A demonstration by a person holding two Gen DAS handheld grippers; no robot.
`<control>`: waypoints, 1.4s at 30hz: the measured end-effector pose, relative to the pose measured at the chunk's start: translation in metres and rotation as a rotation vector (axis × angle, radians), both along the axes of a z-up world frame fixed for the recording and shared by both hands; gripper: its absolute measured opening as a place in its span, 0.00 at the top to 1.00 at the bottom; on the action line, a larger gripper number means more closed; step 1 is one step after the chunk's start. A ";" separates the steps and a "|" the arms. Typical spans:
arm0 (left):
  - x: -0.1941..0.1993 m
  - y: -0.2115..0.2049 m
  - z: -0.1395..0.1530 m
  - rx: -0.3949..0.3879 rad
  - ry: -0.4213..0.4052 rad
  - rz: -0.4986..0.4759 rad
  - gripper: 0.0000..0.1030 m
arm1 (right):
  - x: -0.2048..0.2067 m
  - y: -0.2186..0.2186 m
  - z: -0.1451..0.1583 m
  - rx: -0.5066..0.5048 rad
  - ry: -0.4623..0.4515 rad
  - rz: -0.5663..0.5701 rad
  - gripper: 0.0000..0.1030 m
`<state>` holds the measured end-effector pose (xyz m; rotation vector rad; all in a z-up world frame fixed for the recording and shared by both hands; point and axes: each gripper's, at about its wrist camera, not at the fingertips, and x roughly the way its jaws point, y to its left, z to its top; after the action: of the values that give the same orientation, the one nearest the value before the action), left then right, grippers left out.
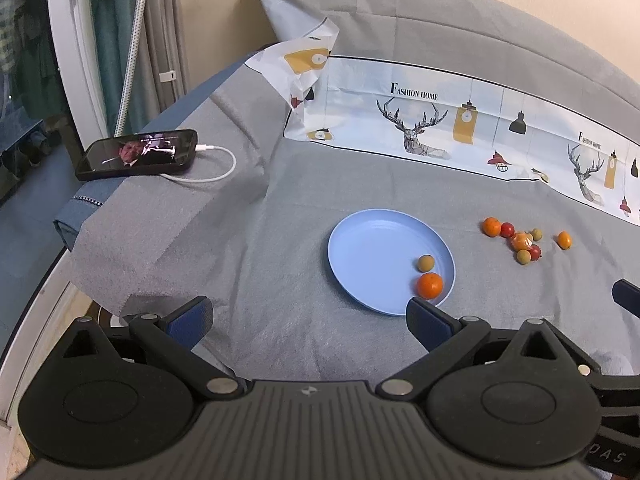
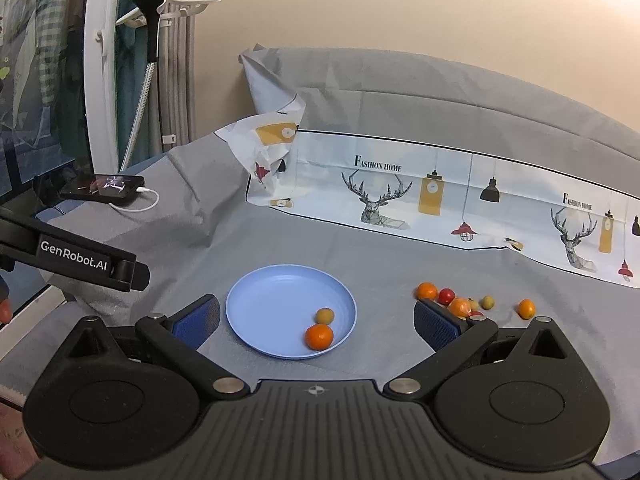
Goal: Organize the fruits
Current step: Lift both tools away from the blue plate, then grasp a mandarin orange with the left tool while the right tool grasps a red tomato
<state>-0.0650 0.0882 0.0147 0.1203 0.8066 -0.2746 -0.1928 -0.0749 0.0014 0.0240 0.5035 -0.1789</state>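
a phone [image 1: 138, 155] lies at ten o'clock. centre, a blue plate [image 1: 372, 248] holds an orange [image 1: 430, 285] and a green fruit [image 1: 426, 263]. loose fruits [image 1: 520, 240] cluster at two o'clock. the left gripper [image 1: 308, 322] and right gripper [image 2: 316, 322] both spread wide, holding nothing.

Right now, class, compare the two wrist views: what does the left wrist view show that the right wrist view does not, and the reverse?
Only the left wrist view shows the left tool, open, and a blue tip of the other tool at its right edge. Only the right wrist view shows the right tool, open, the left tool's arm marked GenRobot.AI, and a white hanger. Both show the blue plate holding an orange and a green fruit, the loose fruits to its right, the phone and the grey cloth.
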 end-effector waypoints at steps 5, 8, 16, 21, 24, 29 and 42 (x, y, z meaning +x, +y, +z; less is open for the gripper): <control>0.005 0.001 -0.003 0.002 0.011 -0.002 0.00 | 0.005 0.001 -0.002 0.000 0.019 0.002 0.01; 0.007 0.001 -0.006 0.008 0.019 -0.007 0.00 | 0.008 0.002 -0.004 0.002 0.028 0.001 0.01; 0.015 -0.002 -0.015 0.026 0.053 -0.007 0.00 | 0.015 -0.001 -0.010 0.019 0.051 0.008 0.01; 0.020 -0.009 -0.021 0.053 0.074 -0.014 0.00 | 0.021 -0.008 -0.016 0.045 0.072 0.001 0.01; 0.022 -0.012 -0.024 0.072 0.083 -0.014 0.00 | 0.024 -0.011 -0.020 0.061 0.080 -0.006 0.01; 0.026 -0.019 -0.027 0.093 0.094 -0.010 0.00 | 0.027 -0.015 -0.025 0.077 0.089 -0.001 0.01; 0.035 -0.049 -0.038 0.168 0.137 -0.033 0.00 | 0.032 -0.038 -0.042 0.169 0.104 -0.031 0.01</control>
<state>-0.0300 0.0393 -0.0236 0.2753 0.9639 -0.2474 -0.1605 -0.1130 -0.0404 0.1887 0.6211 -0.1679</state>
